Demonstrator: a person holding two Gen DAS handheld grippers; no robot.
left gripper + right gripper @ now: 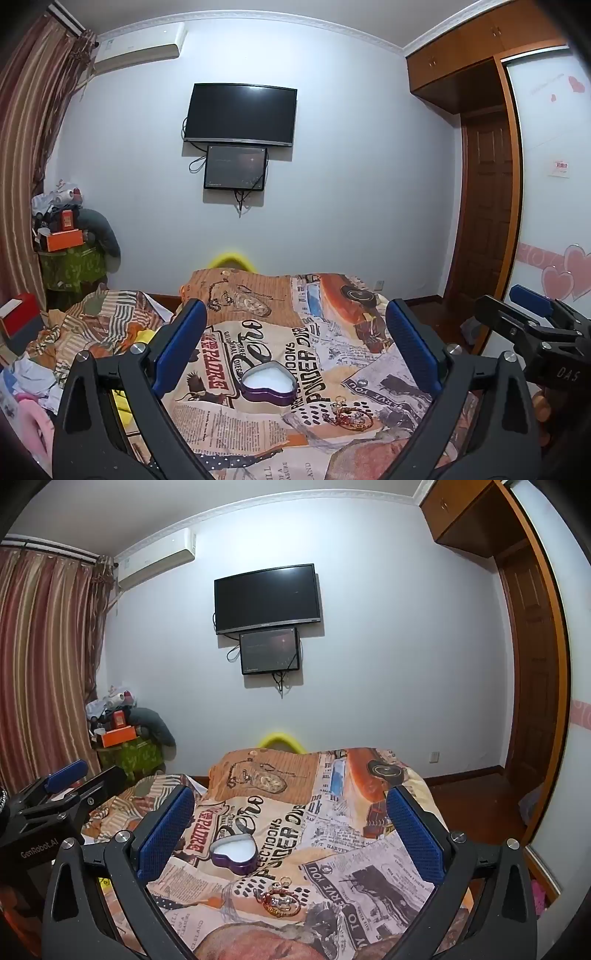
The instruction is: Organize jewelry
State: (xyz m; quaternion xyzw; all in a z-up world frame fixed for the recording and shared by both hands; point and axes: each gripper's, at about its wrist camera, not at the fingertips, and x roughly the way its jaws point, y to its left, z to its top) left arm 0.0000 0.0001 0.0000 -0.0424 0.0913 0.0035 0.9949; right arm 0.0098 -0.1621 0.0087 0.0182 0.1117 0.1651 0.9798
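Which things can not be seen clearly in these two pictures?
- Jewelry pile: both wrist views, too small and tangled to count pieces.
- Heart-shaped tin: only white filling shows; its lid is nowhere visible.
- Bedspread: near edge cut off by open left gripper and open right gripper.

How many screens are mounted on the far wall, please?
2. The large black television hangs at the middle of the wall, and a smaller monitor is fixed directly beneath it, with cables trailing below. Nothing suggests another one hidden.
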